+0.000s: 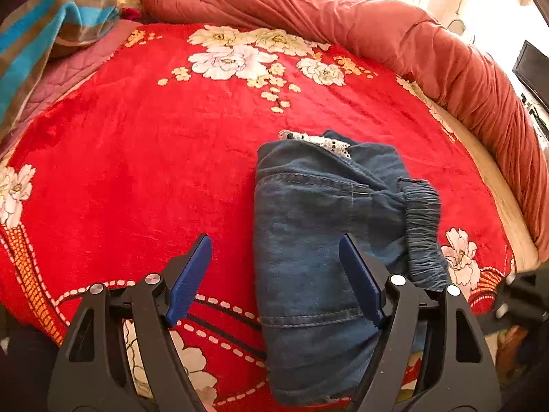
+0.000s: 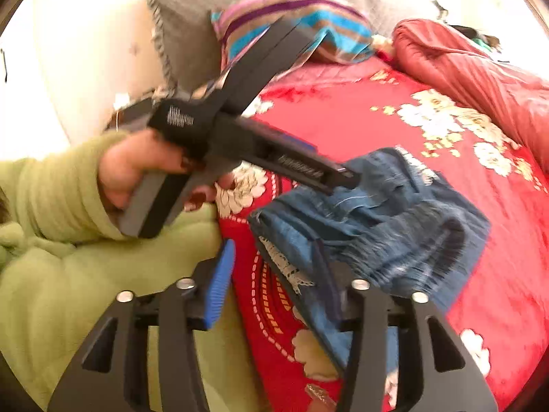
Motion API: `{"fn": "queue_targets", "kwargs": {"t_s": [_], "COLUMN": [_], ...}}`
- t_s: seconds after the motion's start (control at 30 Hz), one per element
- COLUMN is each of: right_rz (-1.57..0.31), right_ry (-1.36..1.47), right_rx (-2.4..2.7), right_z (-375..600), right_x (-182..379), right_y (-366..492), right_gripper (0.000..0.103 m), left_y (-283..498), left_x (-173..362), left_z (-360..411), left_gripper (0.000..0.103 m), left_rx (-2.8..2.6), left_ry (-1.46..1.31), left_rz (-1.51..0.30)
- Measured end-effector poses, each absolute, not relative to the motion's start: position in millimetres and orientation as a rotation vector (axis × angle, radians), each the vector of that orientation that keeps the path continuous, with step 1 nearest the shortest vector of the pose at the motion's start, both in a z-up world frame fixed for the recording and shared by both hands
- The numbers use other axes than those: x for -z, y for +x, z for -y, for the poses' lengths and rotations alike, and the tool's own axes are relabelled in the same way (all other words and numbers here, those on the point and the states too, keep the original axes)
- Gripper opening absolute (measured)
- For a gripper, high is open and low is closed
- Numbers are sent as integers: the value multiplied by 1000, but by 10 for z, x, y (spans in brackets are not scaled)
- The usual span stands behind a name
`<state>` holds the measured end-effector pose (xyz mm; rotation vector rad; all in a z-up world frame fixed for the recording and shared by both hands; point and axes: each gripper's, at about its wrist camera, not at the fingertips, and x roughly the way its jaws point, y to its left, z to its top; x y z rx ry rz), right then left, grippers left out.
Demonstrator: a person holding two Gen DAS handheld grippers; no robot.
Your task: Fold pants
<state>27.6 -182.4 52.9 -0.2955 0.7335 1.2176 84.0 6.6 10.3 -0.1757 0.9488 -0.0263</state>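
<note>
Pants folded (two tools agape)

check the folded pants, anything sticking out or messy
Mostly tidy. The pants lie folded on the red blanket, but a white lace trim pokes out at the far edge, and the elastic waistband bulges past the right side.

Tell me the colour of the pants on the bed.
Blue denim pants with a white lace trim; clearest in the left wrist view.
</note>
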Motion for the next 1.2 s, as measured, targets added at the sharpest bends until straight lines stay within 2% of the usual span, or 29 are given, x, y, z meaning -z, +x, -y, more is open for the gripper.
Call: {"fn": "queue_targets", "kwargs": {"t_s": [0.03, 0.07, 0.17, 0.23, 0.43, 0.83, 0.93, 1.2], "right_rz": [-727, -723, -713, -702, -701, -850, -890, -978], "right_ry": [-285, -275, -217, -192, -142, -30, -12, 15], "right_rx": [-1198, -1183, -1126, -1083, -982, -804, -778, -723], "right_z": [1876, 1915, 2079, 2188, 2323, 2440, 2433, 2381], "right_x": [-571, -598, -684, -725, -713, -381, -287, -27], "right_y": [271, 293, 420, 470, 685, 1090, 1155, 1321], "right_gripper": [52, 54, 57, 65, 71, 72, 72, 72], "left_y": [823, 809, 770, 757, 729, 746, 760, 816], "left_x": [-124, -139, -200, -234, -312, -254, -215, -97], "left_z": [-54, -44, 4, 30, 91, 82, 73, 26], "left_gripper": [78, 81, 81, 81, 83, 84, 90, 91], "left_rx": [24, 21, 22, 22, 16, 0, -5, -9], "left_ry": [-168, -163, -142, -133, -108, -99, -100, -105], "left_rz": [-941, -936, -919, -910, -888, -896, -903, -929]}}
